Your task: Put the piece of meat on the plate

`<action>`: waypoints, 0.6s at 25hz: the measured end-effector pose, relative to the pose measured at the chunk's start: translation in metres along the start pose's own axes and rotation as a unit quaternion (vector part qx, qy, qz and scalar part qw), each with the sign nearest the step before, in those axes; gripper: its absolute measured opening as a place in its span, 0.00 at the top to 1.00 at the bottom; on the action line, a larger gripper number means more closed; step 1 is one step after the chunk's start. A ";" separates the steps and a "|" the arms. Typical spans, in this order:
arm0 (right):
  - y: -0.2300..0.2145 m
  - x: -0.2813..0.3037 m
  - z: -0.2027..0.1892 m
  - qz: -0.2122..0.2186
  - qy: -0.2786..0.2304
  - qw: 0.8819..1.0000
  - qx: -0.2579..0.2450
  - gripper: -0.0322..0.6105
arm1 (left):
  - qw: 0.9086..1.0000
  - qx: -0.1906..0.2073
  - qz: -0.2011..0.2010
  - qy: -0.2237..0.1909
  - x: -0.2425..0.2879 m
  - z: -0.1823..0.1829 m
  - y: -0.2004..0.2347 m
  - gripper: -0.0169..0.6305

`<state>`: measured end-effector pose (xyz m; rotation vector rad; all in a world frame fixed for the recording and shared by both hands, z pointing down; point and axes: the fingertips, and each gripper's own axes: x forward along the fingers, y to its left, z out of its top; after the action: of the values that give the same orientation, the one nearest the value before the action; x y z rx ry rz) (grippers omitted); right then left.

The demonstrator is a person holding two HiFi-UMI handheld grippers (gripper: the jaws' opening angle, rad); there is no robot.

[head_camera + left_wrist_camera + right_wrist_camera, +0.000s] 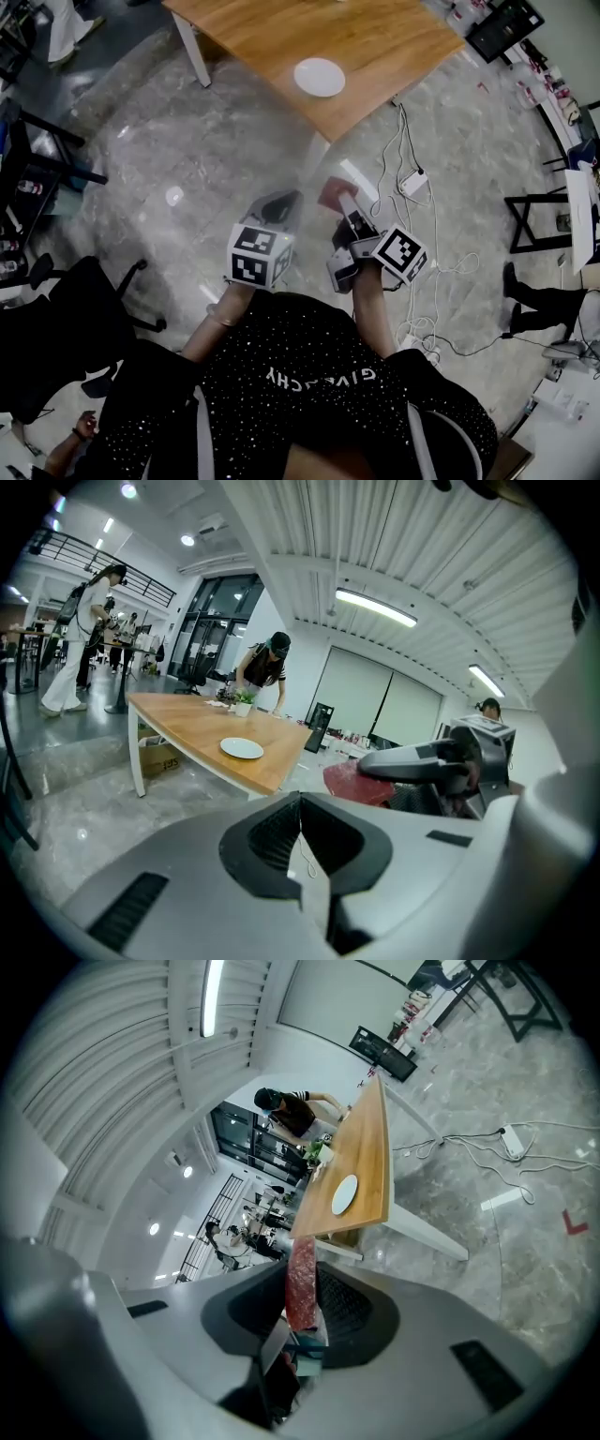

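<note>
- While the right hand-held gripper [305, 1269] clamps the meat [298, 1290] edge-on, long axis pointing forward past its jaws, only the left gripper view shows its broad face.
- Left hand-held gripper [300, 808]: closed, empty.
- Ahead, well apart, the plate [319, 77] lies on the worktop [375, 47].

The piece of meat [300, 1283] — a flat, marbled red slab — is clamped edge-on between the jaws of the right gripper [343, 202], off the wooden table [375, 37]. The plate [319, 77], white and round, lies flat near the table corner closest to the meat.
</note>
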<state>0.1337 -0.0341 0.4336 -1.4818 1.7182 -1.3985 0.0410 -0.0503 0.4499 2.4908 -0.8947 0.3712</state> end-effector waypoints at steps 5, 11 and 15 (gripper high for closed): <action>0.015 0.026 0.012 0.020 -0.005 1.000 -0.007 0.79 | 1.000 0.013 -0.011 0.001 0.017 0.018 0.017 0.96; 0.025 0.040 0.031 0.025 -0.024 0.999 -0.027 0.79 | 0.999 0.031 -0.031 0.002 0.035 0.040 0.020 0.96; 0.018 0.044 0.037 0.017 -0.036 0.999 -0.020 0.79 | 0.999 0.034 -0.040 0.001 0.044 0.045 0.025 0.96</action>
<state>0.1432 -0.0906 0.4152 -1.4996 1.7284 -1.2857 0.0617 -0.1131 0.4375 2.5786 -0.7904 0.3822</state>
